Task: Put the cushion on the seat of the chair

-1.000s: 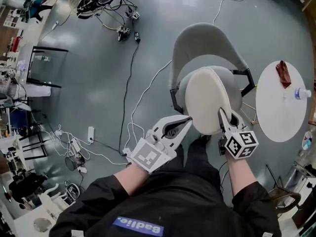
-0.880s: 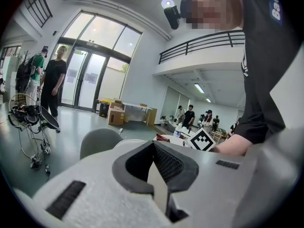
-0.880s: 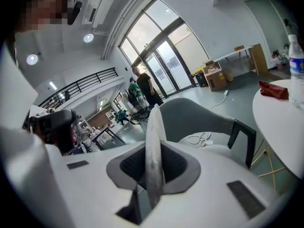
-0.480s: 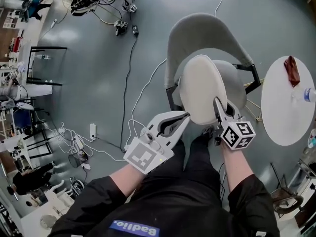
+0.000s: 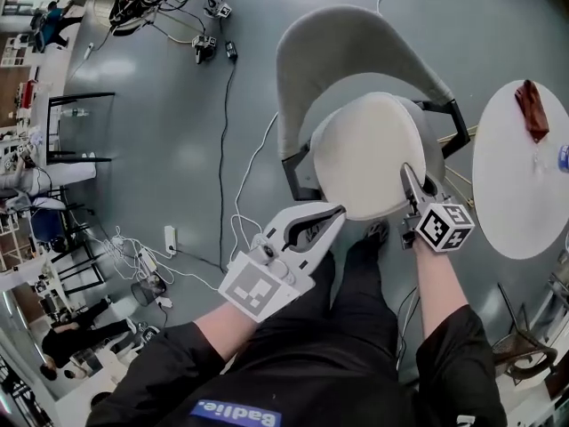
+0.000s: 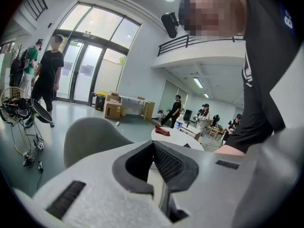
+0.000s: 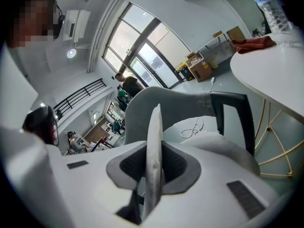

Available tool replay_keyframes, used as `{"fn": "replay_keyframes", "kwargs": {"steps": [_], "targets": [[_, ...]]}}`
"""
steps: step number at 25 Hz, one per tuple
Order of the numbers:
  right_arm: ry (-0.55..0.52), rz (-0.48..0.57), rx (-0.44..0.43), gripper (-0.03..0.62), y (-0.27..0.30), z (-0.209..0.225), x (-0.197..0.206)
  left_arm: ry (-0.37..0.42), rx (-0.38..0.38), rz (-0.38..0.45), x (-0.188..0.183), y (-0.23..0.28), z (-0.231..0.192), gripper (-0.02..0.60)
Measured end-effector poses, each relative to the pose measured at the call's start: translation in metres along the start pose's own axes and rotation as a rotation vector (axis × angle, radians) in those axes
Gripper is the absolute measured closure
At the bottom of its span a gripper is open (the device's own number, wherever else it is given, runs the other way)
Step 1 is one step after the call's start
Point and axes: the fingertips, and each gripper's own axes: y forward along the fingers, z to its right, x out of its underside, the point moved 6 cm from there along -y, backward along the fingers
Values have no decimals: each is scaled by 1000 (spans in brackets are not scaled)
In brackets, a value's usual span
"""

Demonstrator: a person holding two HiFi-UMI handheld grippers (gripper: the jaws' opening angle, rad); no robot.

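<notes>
1. The left tongs (image 5: 336, 210) are clenched on the near-left rim of the cushion (image 5: 369, 154), which hangs low over the seat (image 5: 429, 142) of the chair (image 5: 338, 47).
2. The best next move is probably to lower both sides evenly, centre the cushion inside the backrest's curve, then let go.
3. The right tongs (image 5: 406, 171) grasp the cushion's near-right rim.
4. Count: two tongs, one cushion, one chair, one round desk (image 5: 511, 194), one red cloth (image 5: 532, 109), one bottle (image 5: 564, 157).

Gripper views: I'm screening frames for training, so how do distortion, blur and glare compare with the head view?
Right gripper view: strong fisheye bend, black corners, the cushion edge near the lens soft, windows bright. Left gripper view: same bend, glass doors washed out. Head view: also curved, even light, cushion and chair crisp.
</notes>
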Motion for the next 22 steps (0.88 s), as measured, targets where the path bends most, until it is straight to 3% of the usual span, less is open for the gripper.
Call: {"fn": "replay_keyframes", "kwargs": {"steps": [9,22], "targets": [[87,48,42,522,3,80,40,-6,51,-69,34,39,6,565],[74,61,114,520,17,152,84,25,132,-131,67,86,17,565]]}}
